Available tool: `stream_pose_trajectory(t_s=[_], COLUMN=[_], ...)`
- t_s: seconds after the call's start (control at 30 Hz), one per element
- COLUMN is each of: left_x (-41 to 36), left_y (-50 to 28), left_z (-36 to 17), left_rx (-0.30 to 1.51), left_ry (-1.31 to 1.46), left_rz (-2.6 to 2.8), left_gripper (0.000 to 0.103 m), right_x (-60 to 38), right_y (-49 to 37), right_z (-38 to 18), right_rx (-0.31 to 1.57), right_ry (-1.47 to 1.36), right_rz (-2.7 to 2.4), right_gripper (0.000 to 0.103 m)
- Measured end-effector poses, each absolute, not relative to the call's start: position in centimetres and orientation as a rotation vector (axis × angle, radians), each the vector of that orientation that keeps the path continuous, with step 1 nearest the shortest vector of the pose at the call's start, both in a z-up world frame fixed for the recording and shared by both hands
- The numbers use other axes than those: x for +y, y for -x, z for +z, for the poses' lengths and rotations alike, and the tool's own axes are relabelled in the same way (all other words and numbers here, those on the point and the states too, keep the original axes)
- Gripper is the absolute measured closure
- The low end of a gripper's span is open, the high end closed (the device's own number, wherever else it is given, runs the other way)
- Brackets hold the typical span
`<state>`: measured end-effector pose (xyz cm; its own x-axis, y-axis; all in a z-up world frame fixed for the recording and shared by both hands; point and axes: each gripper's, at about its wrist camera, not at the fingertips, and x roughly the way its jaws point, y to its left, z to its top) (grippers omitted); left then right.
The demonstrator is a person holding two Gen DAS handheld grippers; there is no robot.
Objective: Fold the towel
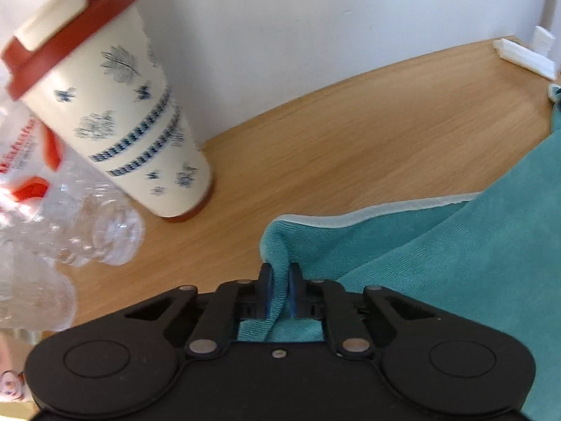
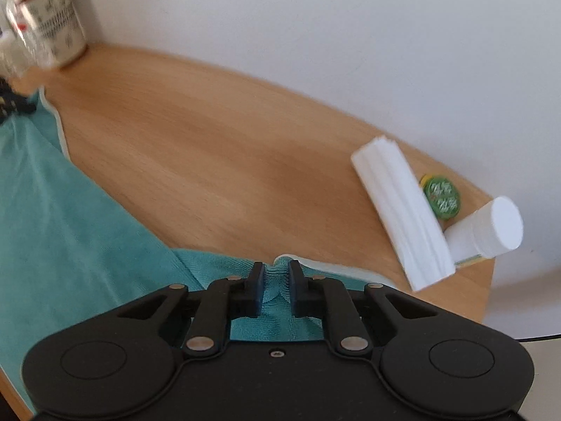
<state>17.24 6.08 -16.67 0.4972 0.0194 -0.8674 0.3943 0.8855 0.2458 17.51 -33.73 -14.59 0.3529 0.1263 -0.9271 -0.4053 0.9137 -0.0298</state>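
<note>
A teal towel (image 1: 455, 266) with a pale hem lies on the wooden table (image 1: 350, 147), stretched between both grippers. My left gripper (image 1: 280, 273) is shut on a bunched corner of it, the cloth pinched between the blue pads. In the right wrist view the same towel (image 2: 70, 231) runs off to the left, and my right gripper (image 2: 275, 273) is shut on another gathered corner near the hem. The left gripper's black tip shows at the far left edge there, on the towel's other corner.
A cream cup with a red lid (image 1: 115, 105) and a clear plastic bottle (image 1: 70, 217) stand close on the left by the wall. A white folded pack (image 2: 403, 214), a green-lidded item (image 2: 441, 196) and a white bottle (image 2: 491, 231) sit at the table's right end (image 2: 484, 280).
</note>
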Motion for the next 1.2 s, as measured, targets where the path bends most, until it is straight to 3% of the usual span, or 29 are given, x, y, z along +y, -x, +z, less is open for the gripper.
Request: stream_pose_trajectory(t_s=[0.23,0.3,0.33,0.37,0.4,0.5,0.63,0.83,1.2], left_x=[8.2,8.0,7.9,7.8,7.8,8.4,9.9,10.6,10.7], left_y=[-15.4,-14.6,-14.2,-13.8,-13.6,-13.2,-12.1,-8.0,-1.5], left_z=[-12.9,-13.7,-14.3,-15.1,-16.3,-17.7,-16.4,-14.6,-17.8], left_rx=[0.865,0.871,0.877,0.878,0.894,0.934,0.926,0.965,1.101], left_ry=[-0.399,-0.426,-0.442,-0.468,-0.503,-0.499,-0.423,-0.381,-0.344], left_rz=[0.024,0.061,0.08,0.1,0.116,0.133,0.175,0.145,0.116], left_gripper=[0.095,0.092,0.087,0.071,0.065,0.064,0.031,0.03,0.03], right_x=[-33.8,-33.6,-33.4,-33.3,-33.3,-33.8,-35.5,-34.9,-34.8], right_y=[-14.5,-13.0,-12.6,-12.3,-12.2,-11.7,-10.2,-5.8,-2.4], right_z=[-11.2,-13.2,-14.2,-15.0,-15.7,-16.6,-15.3,-15.4,-17.3], right_rx=[0.937,0.942,0.945,0.956,0.973,1.006,1.01,1.139,1.182], right_ry=[0.223,0.229,0.248,0.258,0.261,0.26,0.233,0.152,0.077], right_rz=[0.257,0.232,0.212,0.201,0.196,0.18,0.137,0.196,0.084], right_gripper=[0.087,0.077,0.074,0.07,0.069,0.069,0.067,0.066,0.056])
